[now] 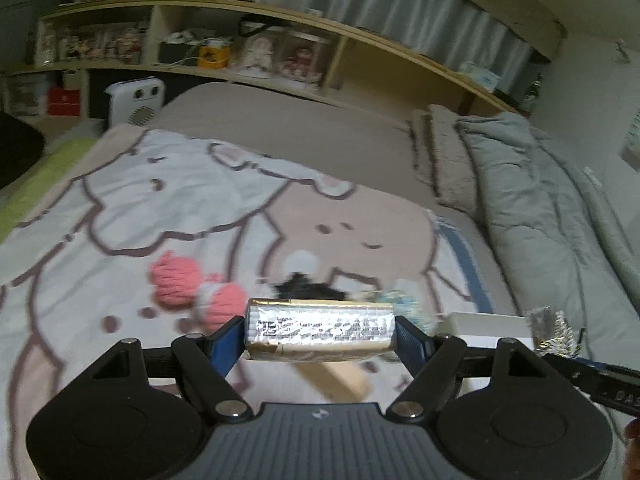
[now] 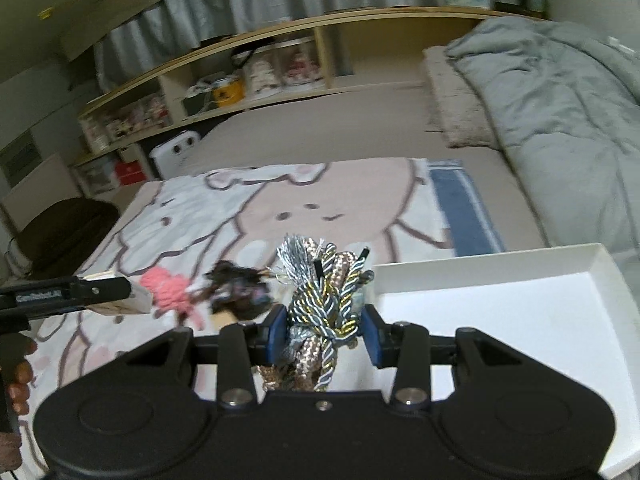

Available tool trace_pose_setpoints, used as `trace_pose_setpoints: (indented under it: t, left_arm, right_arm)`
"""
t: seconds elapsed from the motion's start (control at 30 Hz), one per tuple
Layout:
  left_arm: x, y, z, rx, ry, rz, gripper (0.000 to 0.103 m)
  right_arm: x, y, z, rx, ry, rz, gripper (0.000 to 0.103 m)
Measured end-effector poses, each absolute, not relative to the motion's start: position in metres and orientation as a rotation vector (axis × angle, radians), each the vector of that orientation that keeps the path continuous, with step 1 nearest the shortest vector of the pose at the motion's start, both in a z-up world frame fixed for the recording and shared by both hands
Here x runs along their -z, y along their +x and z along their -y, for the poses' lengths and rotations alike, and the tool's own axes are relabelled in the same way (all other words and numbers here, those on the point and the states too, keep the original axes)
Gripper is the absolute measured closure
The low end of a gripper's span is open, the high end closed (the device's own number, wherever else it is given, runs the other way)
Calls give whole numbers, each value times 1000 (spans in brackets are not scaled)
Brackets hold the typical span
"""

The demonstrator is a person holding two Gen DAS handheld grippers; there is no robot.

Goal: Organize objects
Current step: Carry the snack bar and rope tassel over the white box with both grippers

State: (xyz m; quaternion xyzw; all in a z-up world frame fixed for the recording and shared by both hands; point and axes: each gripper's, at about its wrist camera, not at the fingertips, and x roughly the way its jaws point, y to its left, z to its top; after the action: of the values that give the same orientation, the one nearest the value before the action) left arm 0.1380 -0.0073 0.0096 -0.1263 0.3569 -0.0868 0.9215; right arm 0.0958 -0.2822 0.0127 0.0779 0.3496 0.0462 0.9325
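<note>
My left gripper (image 1: 320, 334) is shut on a foil-wrapped block (image 1: 320, 330) and holds it above the cartoon blanket (image 1: 120, 208). It shows from the side in the right wrist view (image 2: 132, 296). My right gripper (image 2: 324, 330) is shut on a bundle of braided cords (image 2: 324, 304) with tassels, just left of a white tray (image 2: 500, 320). The cords' tip shows in the left wrist view (image 1: 550, 326). Pink yarn pieces (image 1: 176, 282) (image 2: 170, 286) and a dark fuzzy item (image 1: 308, 288) (image 2: 238, 288) lie on the blanket.
A grey duvet (image 1: 540, 208) is bunched on the right of the bed. A wooden shelf unit (image 1: 248, 60) with figurines and boxes runs along the back. A white heater (image 1: 134, 100) stands by the bed. The white tray's edge (image 1: 488, 324) sits at my right.
</note>
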Motion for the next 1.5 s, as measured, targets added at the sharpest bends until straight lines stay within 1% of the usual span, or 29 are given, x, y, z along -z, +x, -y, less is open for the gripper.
trace_pose_setpoints:
  t: [0.43,0.67,0.8,1.07,1.17,1.4,1.47,1.5]
  left_arm:
    - [-15,152,119,335,-222,-706,25]
    - [-2,158,167,390,-178,-706,25]
    - [9,166,190,422,-119,-746,25]
    - [39,179,222,494,-12,-865,25]
    - [49,185,228,505,-44,-907,25]
    - [64,196,240,509,-66,-955,25]
    - [65,198,239,516,-76,-962,24]
    - [66,199,239,515,-84,-965,21]
  right_arm:
    - [-3,94,347,5,209,-703,62]
    - [8,93,376,56,229,-721,61]
    - [20,96,387,94,219,-755,61]
    - [39,104,397,130,156,-832,62]
    - [43,108,401,128,169,-842,68]
    - [52,112,407,133,166,-870,70]
    - [53,112,408,142,165,-873,70]
    - [54,113,408,146,165,-874,70]
